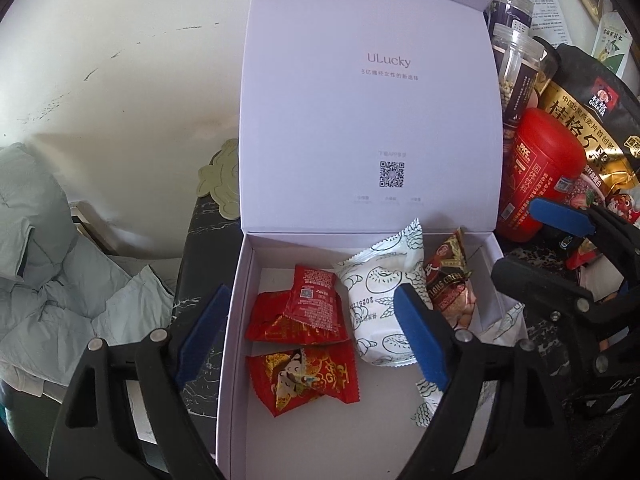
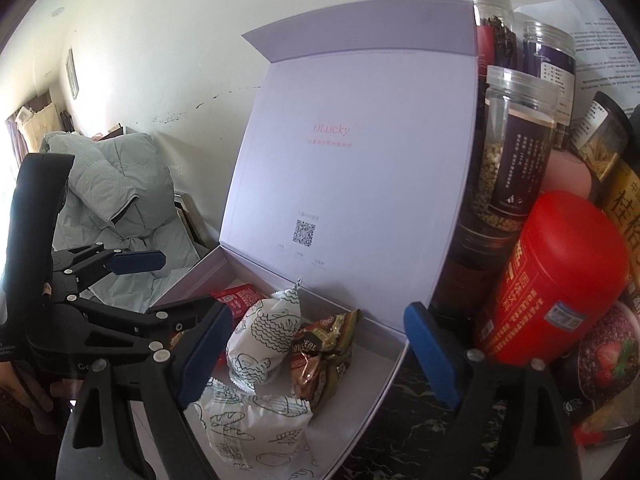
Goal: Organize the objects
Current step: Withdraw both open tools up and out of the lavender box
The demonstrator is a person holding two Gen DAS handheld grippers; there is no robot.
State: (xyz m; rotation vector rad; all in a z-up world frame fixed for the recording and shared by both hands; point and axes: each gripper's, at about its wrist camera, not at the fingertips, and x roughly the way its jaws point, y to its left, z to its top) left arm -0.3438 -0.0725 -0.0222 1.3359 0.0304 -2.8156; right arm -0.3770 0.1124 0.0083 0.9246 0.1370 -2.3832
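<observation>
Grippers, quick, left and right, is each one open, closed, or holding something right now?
Left gripper: open, holding nothing, above the snack packets in the white box.
Right gripper: open, holding nothing, over the same box.

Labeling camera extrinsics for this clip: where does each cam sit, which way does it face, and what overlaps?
Left wrist: on the left gripper, looking steeply down into the open white box at the red snack packets; its own open blue-padded fingers show, plus the right gripper at the right edge.
Right wrist: on the right gripper, aimed down at the box's right end, jars and red canister beside it; own fingers open, left gripper at left.
Shared: box, raised lid, white patterned packets, brown packet, red canister.
</observation>
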